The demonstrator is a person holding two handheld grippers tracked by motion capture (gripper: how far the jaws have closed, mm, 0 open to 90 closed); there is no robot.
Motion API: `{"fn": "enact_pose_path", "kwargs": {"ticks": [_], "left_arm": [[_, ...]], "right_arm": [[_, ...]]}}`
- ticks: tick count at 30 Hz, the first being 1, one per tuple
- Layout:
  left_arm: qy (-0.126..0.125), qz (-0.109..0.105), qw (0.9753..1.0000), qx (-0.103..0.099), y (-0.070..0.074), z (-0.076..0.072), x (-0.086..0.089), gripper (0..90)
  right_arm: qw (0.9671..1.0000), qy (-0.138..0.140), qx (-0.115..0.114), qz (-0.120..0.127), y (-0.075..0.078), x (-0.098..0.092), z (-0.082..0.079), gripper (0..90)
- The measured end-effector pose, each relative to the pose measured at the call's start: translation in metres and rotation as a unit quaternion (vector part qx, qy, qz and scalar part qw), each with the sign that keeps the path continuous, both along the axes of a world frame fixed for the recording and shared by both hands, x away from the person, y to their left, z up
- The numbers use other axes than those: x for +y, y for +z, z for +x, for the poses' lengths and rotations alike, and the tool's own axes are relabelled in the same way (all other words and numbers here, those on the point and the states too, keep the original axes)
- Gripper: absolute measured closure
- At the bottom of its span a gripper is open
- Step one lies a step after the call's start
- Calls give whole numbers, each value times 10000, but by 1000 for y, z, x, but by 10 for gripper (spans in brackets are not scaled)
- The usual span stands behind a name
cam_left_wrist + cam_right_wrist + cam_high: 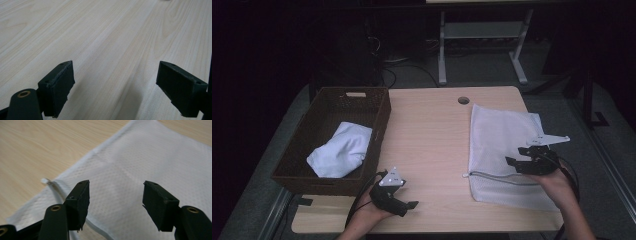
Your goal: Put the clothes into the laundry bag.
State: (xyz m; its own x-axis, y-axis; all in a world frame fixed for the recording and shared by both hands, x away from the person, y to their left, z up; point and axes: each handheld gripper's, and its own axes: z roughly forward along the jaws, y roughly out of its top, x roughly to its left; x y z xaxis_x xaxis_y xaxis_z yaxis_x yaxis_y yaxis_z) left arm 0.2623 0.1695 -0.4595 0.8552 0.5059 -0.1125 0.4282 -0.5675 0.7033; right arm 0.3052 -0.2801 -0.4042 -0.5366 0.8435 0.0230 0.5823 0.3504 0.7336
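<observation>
We hold our left gripper (398, 196) low at the near edge, our left hand (371, 209) wrapped around its grip, the grey three-cornered plate on top and the cable trailing back along our forearm. Its jaws stand wide apart with nothing between them, their flat inner faces turned toward each other. Our right gripper (523, 161) sits farther forward, held from behind by our right hand (557, 182), its plate tilted up and away. Its jaws are likewise spread, the gap between them empty, tips pointing down and forward, both pads (81, 201) bare.
</observation>
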Motion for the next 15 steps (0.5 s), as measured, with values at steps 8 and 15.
{"fn": "enact_pose_path", "kwargs": {"ticks": [8,15], "left_arm": [[0,2,10000,34,-1,1,0,142],[-10,-3,10000,57,-2,0,-2,142]], "right_arm": [[9980,542,-310,83,3,32,-7,352],[9942,1019,-286,200,-1,61,-14,320]]}}
